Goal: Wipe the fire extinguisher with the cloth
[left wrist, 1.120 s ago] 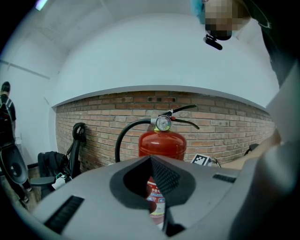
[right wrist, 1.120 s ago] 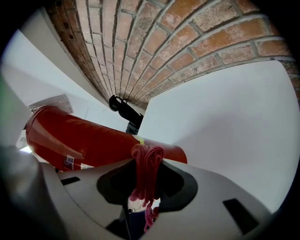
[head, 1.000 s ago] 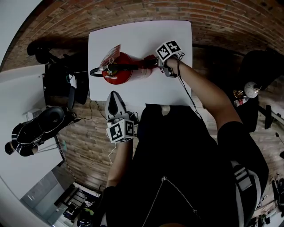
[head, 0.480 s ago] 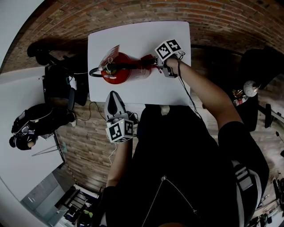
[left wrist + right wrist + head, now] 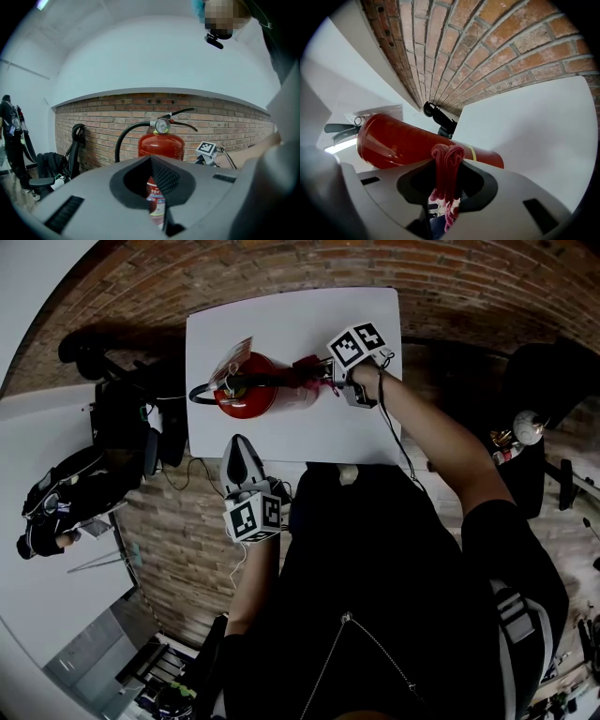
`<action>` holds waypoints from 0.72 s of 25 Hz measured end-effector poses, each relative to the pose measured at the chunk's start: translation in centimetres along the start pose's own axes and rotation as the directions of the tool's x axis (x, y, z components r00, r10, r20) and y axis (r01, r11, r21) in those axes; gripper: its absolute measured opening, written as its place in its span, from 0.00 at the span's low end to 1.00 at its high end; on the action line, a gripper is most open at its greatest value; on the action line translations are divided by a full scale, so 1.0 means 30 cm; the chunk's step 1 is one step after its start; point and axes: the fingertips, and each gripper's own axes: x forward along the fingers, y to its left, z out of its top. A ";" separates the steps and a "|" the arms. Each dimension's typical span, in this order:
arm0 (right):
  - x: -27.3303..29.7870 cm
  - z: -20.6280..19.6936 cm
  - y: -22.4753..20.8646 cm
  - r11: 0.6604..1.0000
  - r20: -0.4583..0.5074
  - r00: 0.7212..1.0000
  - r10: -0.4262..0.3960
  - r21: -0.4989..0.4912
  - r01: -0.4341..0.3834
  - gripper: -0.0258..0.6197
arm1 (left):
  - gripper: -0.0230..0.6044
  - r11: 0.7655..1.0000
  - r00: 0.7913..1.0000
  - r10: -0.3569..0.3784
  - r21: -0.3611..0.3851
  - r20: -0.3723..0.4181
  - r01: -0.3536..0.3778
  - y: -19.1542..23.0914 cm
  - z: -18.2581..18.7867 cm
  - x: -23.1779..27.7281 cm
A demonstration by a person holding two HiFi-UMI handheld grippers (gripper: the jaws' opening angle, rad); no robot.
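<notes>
A red fire extinguisher [image 5: 246,390] stands on the white table [image 5: 309,320], with a black hose and a paper tag at its top. My right gripper [image 5: 323,371] is shut on a red cloth [image 5: 307,371], which it holds against the extinguisher's right side. In the right gripper view the cloth [image 5: 446,173] hangs bunched between the jaws, touching the red cylinder [image 5: 403,140]. My left gripper [image 5: 242,451] hovers just off the table's near edge, shut and holding nothing, pointing at the extinguisher [image 5: 160,145].
Black bags and a chair [image 5: 122,418] stand on the brick floor left of the table. A person [image 5: 56,507] is at the far left. Another dark chair [image 5: 553,381] is at the right. White table surface lies beyond and right of the extinguisher.
My right gripper has slid the cloth slightly left along the extinguisher. The person at the far left has shifted. The left gripper has stayed put.
</notes>
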 end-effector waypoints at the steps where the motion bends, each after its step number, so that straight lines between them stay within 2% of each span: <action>1: -0.004 0.003 0.008 1.000 0.003 1.000 0.004 -0.001 -0.004 0.23 | 0.05 1.000 1.000 0.000 0.000 0.000 0.000 0.000 0.000 0.000; 18: -0.076 0.047 0.166 0.997 0.045 0.998 0.054 -0.055 -0.052 0.23 | 0.05 1.000 1.000 -0.003 -0.004 0.010 0.003 -0.005 0.002 -0.015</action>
